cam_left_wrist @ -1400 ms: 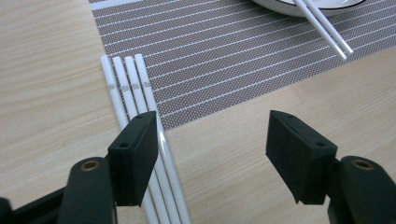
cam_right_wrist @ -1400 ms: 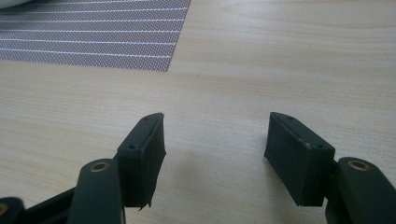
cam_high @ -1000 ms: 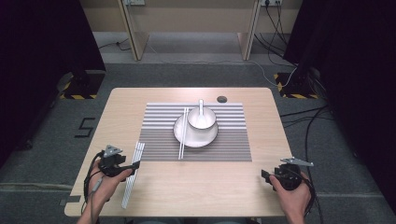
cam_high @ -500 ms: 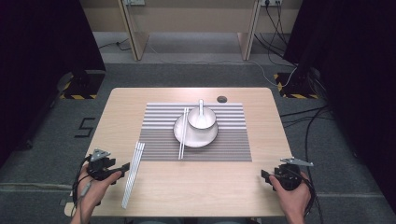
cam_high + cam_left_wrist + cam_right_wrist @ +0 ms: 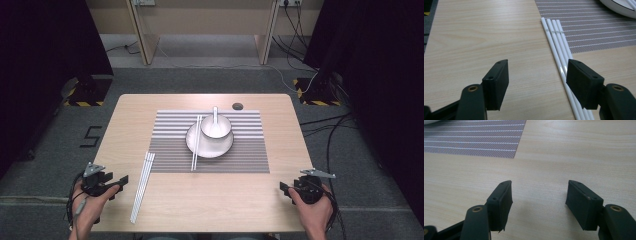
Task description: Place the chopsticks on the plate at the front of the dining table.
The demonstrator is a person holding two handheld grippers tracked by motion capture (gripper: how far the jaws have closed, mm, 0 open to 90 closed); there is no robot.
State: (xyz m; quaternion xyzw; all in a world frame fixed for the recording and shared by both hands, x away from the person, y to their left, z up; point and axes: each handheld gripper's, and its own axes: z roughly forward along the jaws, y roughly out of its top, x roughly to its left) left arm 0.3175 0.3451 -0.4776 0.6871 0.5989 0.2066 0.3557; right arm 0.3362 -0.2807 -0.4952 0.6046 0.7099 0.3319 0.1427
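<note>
Table-setting, near done: left gripper (image 5: 537, 80) gaping beside chopsticks (image 5: 142, 185), right gripper (image 5: 539, 202) gaping, idle; next, straightening chopsticks on surface (image 5: 220, 200)

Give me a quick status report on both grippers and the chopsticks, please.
Left gripper open, empty. Right gripper open, empty. White chopsticks flat on table, beside left gripper, untouched. Nothing between.

The left gripper (image 5: 119, 184) let go of the white sticks (image 5: 143, 186) and moved back to the left, near the table's (image 5: 150, 105) edge. Its jaws were wide open. The white sticks slid a little and lay more slanted.
</note>
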